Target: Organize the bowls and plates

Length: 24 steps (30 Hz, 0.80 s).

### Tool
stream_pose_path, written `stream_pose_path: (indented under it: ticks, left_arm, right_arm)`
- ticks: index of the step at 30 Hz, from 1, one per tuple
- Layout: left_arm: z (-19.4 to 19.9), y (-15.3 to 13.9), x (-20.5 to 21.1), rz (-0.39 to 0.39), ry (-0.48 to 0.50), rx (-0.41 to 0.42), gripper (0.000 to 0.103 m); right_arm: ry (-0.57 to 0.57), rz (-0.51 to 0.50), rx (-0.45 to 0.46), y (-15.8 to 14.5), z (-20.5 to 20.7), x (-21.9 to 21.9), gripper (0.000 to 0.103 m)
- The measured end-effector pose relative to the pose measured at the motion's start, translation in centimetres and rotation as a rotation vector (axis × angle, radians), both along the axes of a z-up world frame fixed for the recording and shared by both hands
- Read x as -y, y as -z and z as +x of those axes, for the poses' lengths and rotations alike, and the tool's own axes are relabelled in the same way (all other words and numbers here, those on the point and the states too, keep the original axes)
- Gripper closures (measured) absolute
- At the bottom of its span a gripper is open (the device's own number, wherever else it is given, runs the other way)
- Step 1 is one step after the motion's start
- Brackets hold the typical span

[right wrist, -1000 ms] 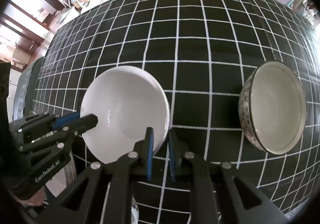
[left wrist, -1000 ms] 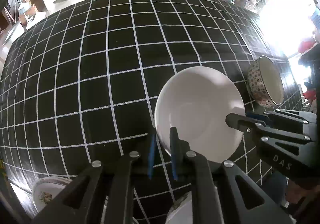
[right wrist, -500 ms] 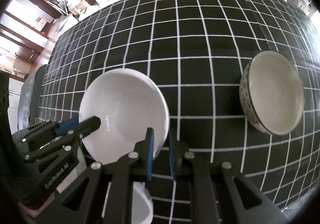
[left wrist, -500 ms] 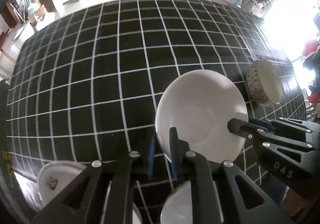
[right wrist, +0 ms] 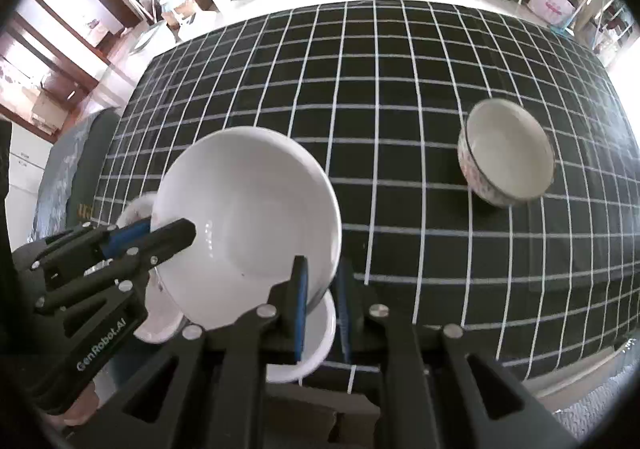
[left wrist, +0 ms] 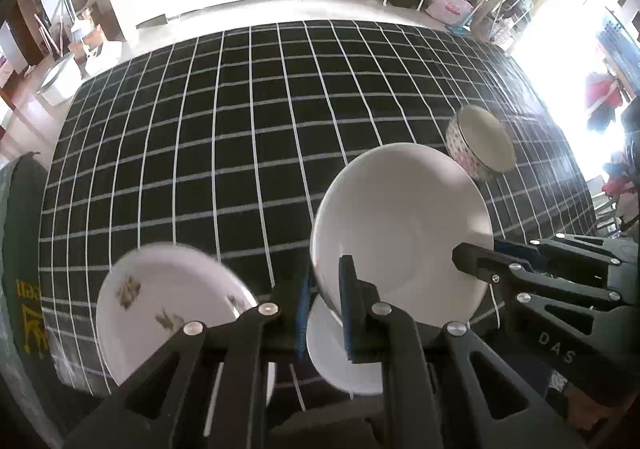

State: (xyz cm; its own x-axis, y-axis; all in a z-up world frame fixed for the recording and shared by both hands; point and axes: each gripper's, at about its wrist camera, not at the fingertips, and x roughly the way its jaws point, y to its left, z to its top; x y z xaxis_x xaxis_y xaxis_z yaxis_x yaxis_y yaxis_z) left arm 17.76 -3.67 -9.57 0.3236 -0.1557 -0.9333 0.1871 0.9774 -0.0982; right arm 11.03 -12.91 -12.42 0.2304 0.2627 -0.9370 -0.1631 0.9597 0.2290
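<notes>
Both grippers hold one plain white bowl in the air above the black checked table. My left gripper is shut on its near-left rim. My right gripper is shut on its near-right rim; the bowl also shows in the right wrist view. Below the held bowl a second white bowl stands near the table's front edge, also seen in the right wrist view. A floral-printed white plate lies to the left of it.
A patterned bowl stands alone on the table at the right, also in the left wrist view. A grey-green cloth-covered object flanks the table's left end. Shelves and clutter stand beyond the far edge.
Both grippers have lifted the white bowl higher and drawn it back toward the table's front edge. The white bowl and floral plate below have come into fuller view.
</notes>
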Motion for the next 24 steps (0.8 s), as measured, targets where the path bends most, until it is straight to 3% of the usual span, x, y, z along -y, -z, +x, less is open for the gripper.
stream_pose_path:
  ticks: [11,24]
  left_arm:
    - [-4.8,2.5,-1.3,0.007,-0.008,-0.04,0.091]
    - [-5.4,4.1,-1.6,0.015,-0.002,-0.077,0.091]
  right_arm:
    - [-0.037,-0.059,-0.032,2.1,-3.7,-1.3,0.085]
    - [-0.044,-0.068,-0.078,4.4,-3.9,-2.1,0.085]
